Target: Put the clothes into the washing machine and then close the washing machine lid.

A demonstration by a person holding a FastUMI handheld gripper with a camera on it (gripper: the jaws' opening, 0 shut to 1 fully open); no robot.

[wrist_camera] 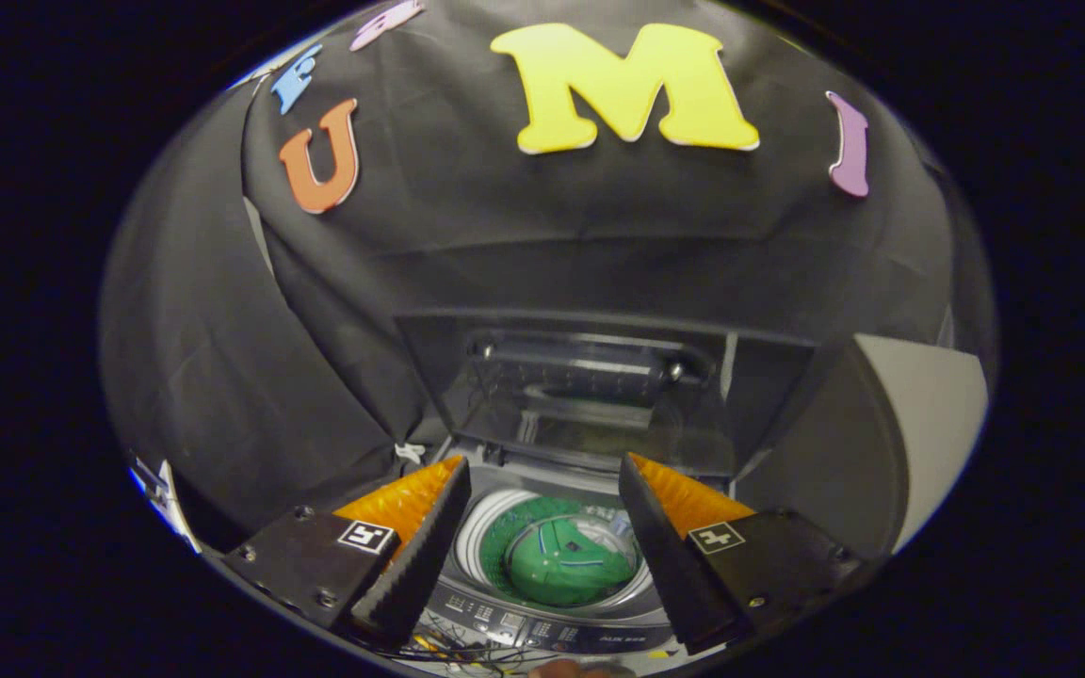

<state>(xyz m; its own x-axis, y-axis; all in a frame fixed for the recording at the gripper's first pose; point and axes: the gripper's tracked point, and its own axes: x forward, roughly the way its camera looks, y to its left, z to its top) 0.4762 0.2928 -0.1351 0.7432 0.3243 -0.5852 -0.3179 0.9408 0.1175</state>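
Green garment lies in the round white tub of the top-loading washing machine; your gripper hangs wide open, holding nothing; next, reach for the raised dark see-through lid and swing it down.

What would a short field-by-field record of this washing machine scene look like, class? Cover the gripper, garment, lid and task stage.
gripper: two-finger gripper, open, holding nothing, above the machine
garment: green cloth garment, inside the round white drum, seen between the fingers
lid: dark see-through washing machine lid, raised upright beyond the fingers
control panel: grey button panel, at the machine's near edge
task stage: garment in, lid not yet closed
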